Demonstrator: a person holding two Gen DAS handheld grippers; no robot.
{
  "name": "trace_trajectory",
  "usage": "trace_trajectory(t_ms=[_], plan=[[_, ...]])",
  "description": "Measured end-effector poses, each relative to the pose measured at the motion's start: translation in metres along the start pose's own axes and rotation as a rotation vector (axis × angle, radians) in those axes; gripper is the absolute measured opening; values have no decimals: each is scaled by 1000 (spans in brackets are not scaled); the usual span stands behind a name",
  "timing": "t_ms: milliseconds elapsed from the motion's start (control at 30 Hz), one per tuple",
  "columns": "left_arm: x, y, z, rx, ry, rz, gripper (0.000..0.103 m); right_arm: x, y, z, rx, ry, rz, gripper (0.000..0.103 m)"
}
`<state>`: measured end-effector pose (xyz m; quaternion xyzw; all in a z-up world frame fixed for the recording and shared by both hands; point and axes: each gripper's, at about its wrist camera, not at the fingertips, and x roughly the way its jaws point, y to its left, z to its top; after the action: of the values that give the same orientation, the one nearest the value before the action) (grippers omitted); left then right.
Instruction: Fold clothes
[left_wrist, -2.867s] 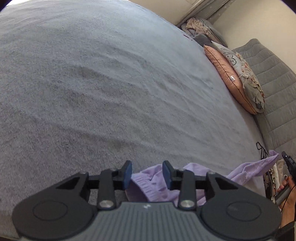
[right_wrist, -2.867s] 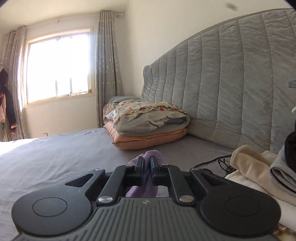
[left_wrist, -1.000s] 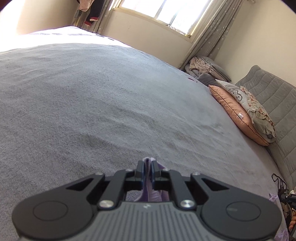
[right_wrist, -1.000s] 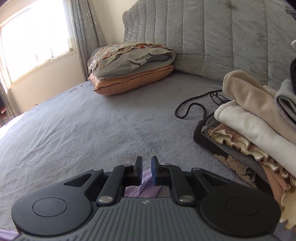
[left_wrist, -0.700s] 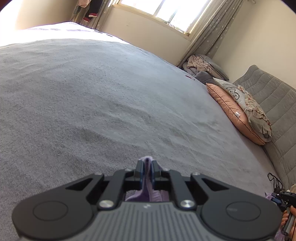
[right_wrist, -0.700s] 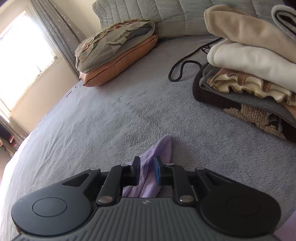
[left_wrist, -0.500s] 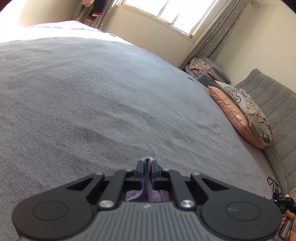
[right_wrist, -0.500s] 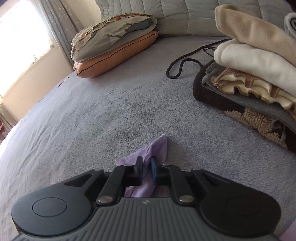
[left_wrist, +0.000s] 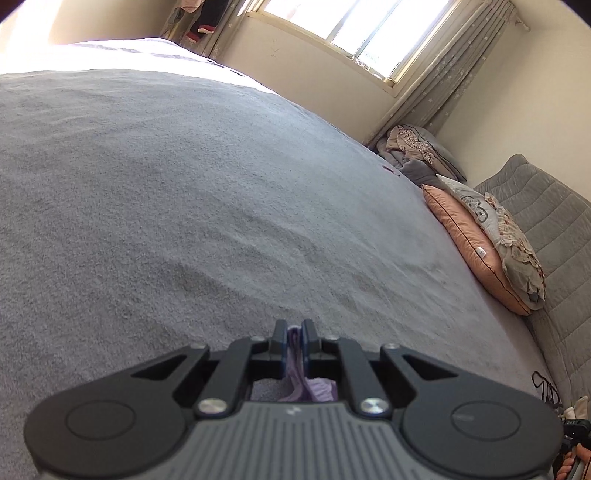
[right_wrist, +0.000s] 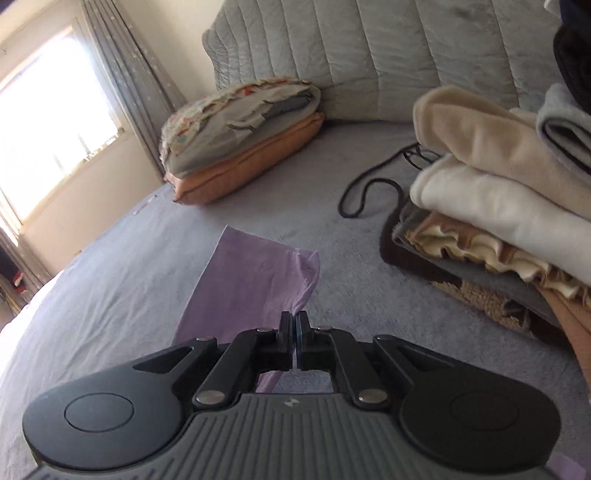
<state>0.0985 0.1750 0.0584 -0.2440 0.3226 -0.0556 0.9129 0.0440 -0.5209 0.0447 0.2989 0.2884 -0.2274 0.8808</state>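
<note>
Right gripper (right_wrist: 294, 334) has just pressed its jaws together on a corner of the lilac garment (right_wrist: 251, 280), which a second ago lay loose between parted fingers; a flat panel now spreads ahead of it across the grey bedspread (right_wrist: 122, 295). Left gripper (left_wrist: 294, 341) keeps its pinch on a bunched lilac edge, unchanged. With both ends held, the garment looks ready to be pulled taut and folded. Farther off sit stacked folded clothes (right_wrist: 491, 206), a black cord (right_wrist: 364, 190) and the pillows (right_wrist: 243, 144).

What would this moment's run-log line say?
stage: fold start | left gripper: shut on purple garment | right gripper: shut on purple garment | surface: grey bed
</note>
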Motion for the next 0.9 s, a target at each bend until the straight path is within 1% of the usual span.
trace_trajectory(t_ms=[67,133,233,300,367,400,467,500,567,667,700,733,767,800,833,867,900], plan=[[-2,-2,1,24,-17,1,8,2,-12,0,52,9,-19,2],[-3,-1,3,22,-22,-2,8,-11,-13,6,84,-48,6,2],[-3,2,5,7,-22,-8,8,-38,0,17,67,-146,65,2],[-4,1,5,14,-29,-13,8,-49,8,19,41,-155,61,2],[-5,-2,5,35,-34,-16,8,-43,8,14,-4,-98,-12,2],[-4,-3,6,44,-35,-11,8,-34,5,10,-32,-51,-63,2],[-1,-2,6,45,-26,-6,8,-9,-5,-4,-108,107,-178,3],[0,-1,6,45,-22,-3,8,-1,-10,-11,-140,160,-191,3],[2,1,7,27,-17,-9,8,-5,-12,-10,-184,181,-185,3],[3,1,9,19,-13,-33,8,-25,0,4,-273,42,-215,20],[3,1,9,19,-11,-41,8,-30,6,9,-308,-9,-222,34],[4,-2,9,30,-12,-45,8,-32,10,13,-342,-63,-214,41],[4,-5,9,41,-12,-49,8,-32,14,17,-372,-103,-193,42],[5,-8,8,57,-9,-53,8,-28,17,19,-399,-111,-167,42],[6,-12,7,73,-7,-57,8,-22,19,19,-422,-99,-146,42],[7,-15,6,89,-4,-60,8,-13,18,18,-443,-68,-132,42],[8,-17,6,105,-3,-64,8,-6,15,16,-450,-51,-136,41]])
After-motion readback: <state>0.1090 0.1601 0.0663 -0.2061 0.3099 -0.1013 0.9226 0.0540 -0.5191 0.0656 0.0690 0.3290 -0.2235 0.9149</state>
